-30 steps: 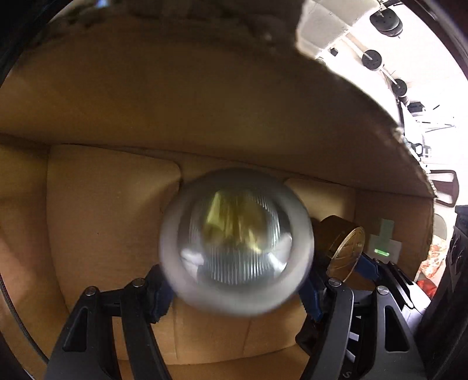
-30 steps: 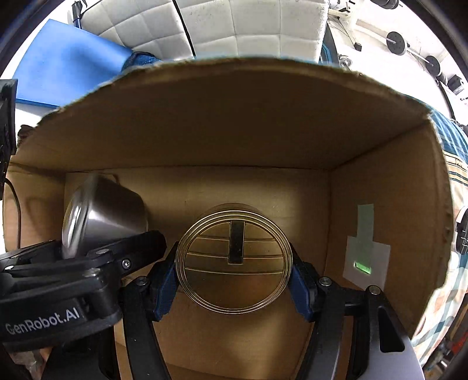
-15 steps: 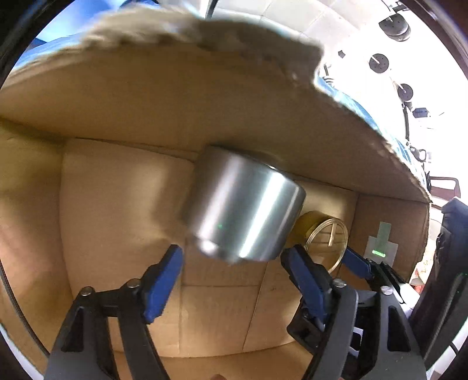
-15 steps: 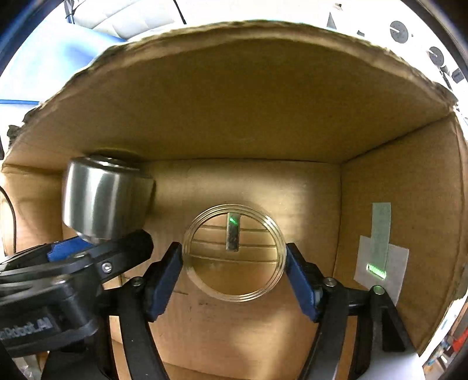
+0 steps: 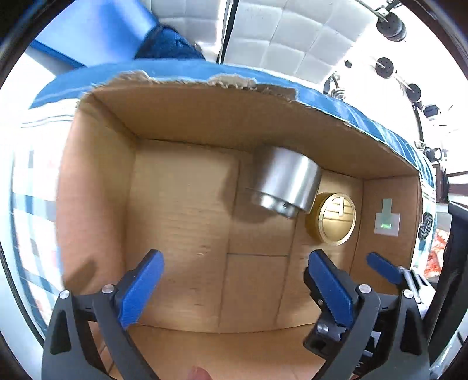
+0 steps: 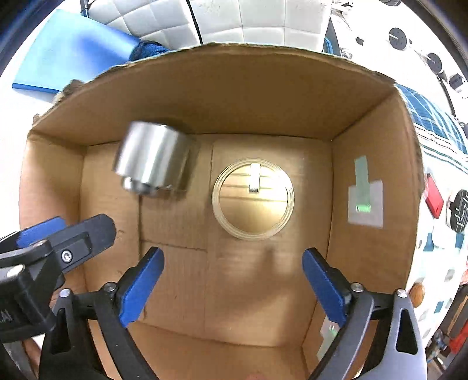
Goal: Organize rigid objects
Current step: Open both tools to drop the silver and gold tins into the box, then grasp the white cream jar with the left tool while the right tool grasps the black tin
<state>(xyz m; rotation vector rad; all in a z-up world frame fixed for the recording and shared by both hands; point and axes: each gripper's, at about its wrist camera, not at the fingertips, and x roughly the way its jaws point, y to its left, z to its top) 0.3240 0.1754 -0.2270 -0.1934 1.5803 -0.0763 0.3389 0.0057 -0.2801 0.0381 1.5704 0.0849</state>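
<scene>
A silver metal cup (image 5: 285,182) lies on its side on the floor of a cardboard box (image 5: 181,219), near the far wall. A round gold tin (image 5: 332,217) sits just right of it. Both show in the right wrist view too, the cup (image 6: 153,163) at left and the tin (image 6: 253,198) in the middle. My left gripper (image 5: 234,285) is open and empty above the box floor. My right gripper (image 6: 234,280) is open and empty, held back from the tin. Its blue fingers (image 5: 383,267) show at the right of the left wrist view.
The box walls (image 6: 371,187) rise on all sides; a white label with green tape (image 6: 364,195) is stuck on the right wall. Behind the box are a blue mat (image 6: 67,55) and a white quilted cushion (image 6: 242,20). Small items lie outside at right (image 6: 433,195).
Both grippers opened and pulled back and up out of the box. The silver cup dropped from the left gripper, and the gold tin left the right gripper; both now lie on the box floor.
</scene>
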